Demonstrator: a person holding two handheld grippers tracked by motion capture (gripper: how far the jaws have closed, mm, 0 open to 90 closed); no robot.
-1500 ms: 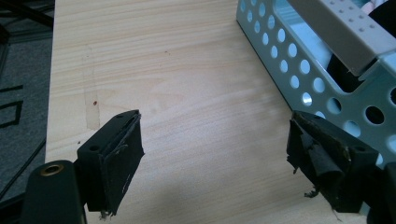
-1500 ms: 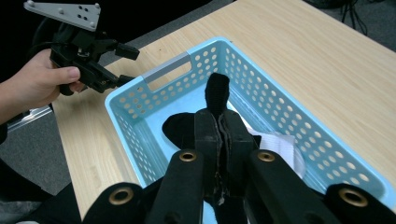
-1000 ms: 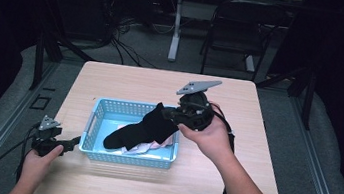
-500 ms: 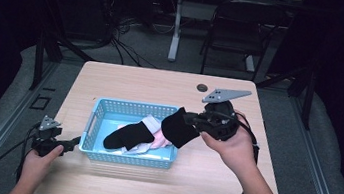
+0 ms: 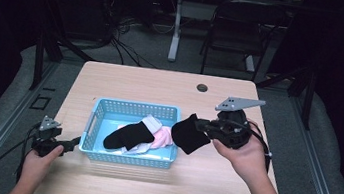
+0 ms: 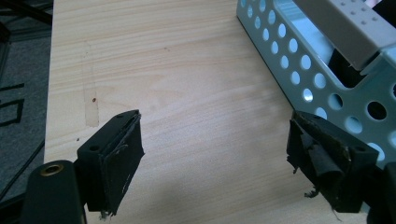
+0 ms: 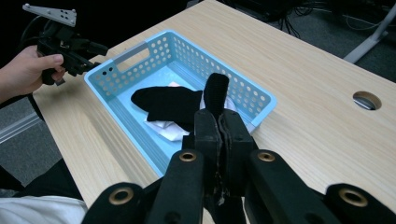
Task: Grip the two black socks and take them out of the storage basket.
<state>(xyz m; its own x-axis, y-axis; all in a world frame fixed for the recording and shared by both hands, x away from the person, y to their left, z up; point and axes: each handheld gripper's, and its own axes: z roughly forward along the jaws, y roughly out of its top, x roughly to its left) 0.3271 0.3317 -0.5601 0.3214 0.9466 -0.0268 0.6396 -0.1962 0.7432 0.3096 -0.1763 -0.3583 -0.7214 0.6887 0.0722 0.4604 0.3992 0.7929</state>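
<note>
Right gripper (image 5: 204, 126) clamped on black sock (image 5: 188, 133), held just off the basket (image 5: 134, 107) edge; next, set it on the table. Left gripper (image 6: 233, 154) jaws apart beside basket.

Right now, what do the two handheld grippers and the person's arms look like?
Both the left gripper and the right gripper are black, each topped by a grey three-cornered plate with small holes and trailing a black cable. The jaws carry worn black pads and brass-coloured pivot rings. The forearms are bare, with no sleeves or gloves.
</note>
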